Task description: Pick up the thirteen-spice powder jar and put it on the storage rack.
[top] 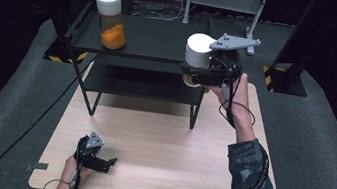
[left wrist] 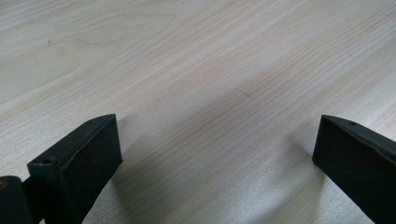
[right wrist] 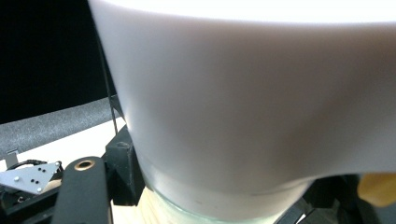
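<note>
A jar with a wide white lid (top: 199, 49) hangs in the air at the right front corner of the black shelf's top tier (top: 149, 38), and my right gripper (top: 191, 72) is shut on it just below the lid. In the right gripper view the lid (right wrist: 243, 93) looms close, with clear glass under it and one black jaw pressed to its left side. A second white-lidded jar (top: 110, 20), partly full of orange stuff, stands upright on the top tier's left side. My left gripper (top: 108, 162) rests low over the wooden table (top: 163, 149) at front left, open (left wrist: 217, 154), nothing between its jaws.
The black two-tier shelf stands on the table's far half, and its lower tier (top: 137, 84) is bare. Grey padding (top: 330, 149) surrounds the table. Metal stand legs (top: 280, 76) and cables lie behind the shelf. The left gripper's grey plate (right wrist: 32, 177) shows far off.
</note>
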`<state>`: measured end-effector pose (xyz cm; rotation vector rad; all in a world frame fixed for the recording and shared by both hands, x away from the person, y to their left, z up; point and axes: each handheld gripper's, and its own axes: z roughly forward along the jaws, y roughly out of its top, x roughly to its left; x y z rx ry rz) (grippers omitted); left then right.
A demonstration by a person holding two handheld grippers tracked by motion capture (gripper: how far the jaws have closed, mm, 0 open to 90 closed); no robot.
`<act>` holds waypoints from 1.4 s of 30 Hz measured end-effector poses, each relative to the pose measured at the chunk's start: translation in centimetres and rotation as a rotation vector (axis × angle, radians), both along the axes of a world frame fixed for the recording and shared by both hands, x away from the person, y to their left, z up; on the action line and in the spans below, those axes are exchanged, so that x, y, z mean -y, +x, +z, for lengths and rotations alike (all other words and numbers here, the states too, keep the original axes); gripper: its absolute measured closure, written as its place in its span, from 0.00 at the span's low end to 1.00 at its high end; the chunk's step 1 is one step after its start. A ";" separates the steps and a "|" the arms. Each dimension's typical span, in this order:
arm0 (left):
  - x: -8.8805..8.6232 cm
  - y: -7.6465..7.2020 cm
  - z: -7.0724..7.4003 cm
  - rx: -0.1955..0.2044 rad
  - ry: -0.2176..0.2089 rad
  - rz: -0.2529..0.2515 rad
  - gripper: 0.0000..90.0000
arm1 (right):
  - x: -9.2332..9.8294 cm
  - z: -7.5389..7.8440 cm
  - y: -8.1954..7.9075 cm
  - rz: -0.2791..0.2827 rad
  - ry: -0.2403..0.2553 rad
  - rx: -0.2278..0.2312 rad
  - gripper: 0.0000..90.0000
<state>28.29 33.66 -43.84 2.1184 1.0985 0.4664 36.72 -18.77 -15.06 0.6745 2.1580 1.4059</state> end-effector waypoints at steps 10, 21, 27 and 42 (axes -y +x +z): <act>0.0 0.0 0.0 0.000 0.000 -0.001 0.01 | -0.1 1.2 0.5 -0.003 0.006 0.003 0.34; 0.0 0.0 0.0 -0.001 0.000 -0.001 0.01 | -0.2 2.3 0.8 0.000 0.017 0.011 0.34; 0.0 0.0 0.0 0.000 0.000 -0.001 0.01 | -0.5 3.0 1.2 -0.010 0.015 0.014 0.34; 0.0 0.0 0.0 0.000 -0.002 0.000 0.01 | -0.5 3.7 2.7 -0.046 0.029 -0.003 0.34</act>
